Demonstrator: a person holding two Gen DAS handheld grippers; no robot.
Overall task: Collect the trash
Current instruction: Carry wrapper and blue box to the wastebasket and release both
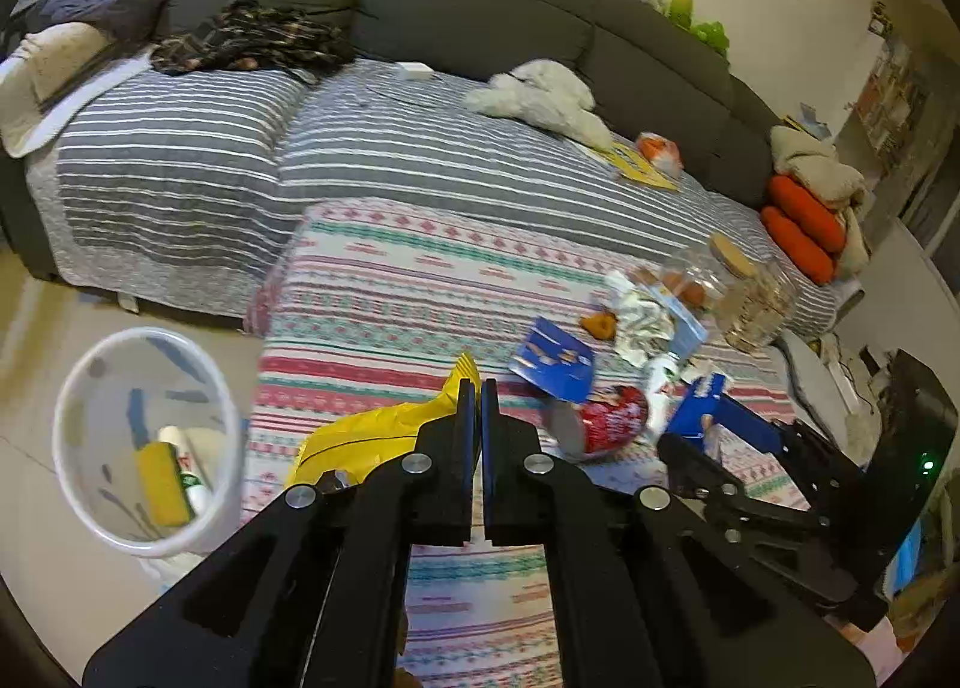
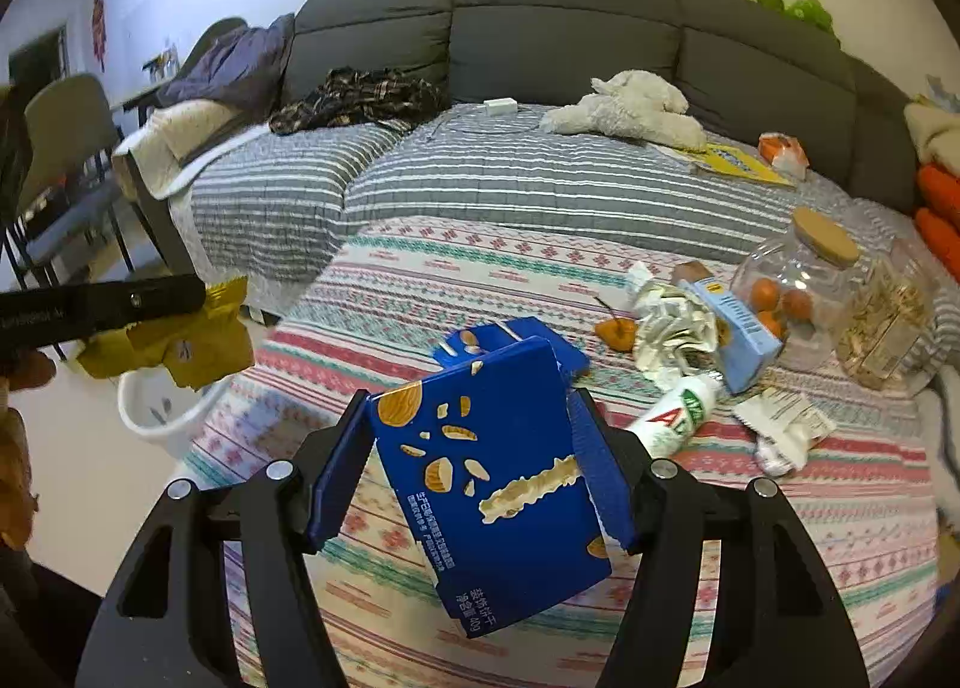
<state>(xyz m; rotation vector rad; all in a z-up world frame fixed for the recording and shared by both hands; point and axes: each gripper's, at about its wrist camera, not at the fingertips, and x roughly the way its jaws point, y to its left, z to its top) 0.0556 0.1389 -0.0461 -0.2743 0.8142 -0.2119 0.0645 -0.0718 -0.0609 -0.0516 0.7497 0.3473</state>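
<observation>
My left gripper [image 1: 479, 388] is shut on a yellow snack wrapper [image 1: 372, 436] and holds it above the patterned blanket's left edge; the wrapper also shows in the right wrist view [image 2: 180, 346]. My right gripper [image 2: 468, 418] is shut on a blue biscuit box [image 2: 498, 478], lifted over the blanket. A white trash bin [image 1: 144, 436] stands on the floor at the left and holds a yellow packet and a bottle. More trash lies on the blanket: another blue box [image 1: 555, 358], a red can [image 1: 606, 421], crumpled paper [image 2: 672, 328], a white bottle [image 2: 678, 415].
A glass jar with oranges [image 2: 792, 286] and a second jar [image 2: 888, 322] stand at the right of the blanket. A white plush toy [image 2: 630, 106], dark clothes [image 2: 360, 94] and a yellow book [image 2: 738, 160] lie on the grey sofa. A chair [image 2: 60, 160] stands at the far left.
</observation>
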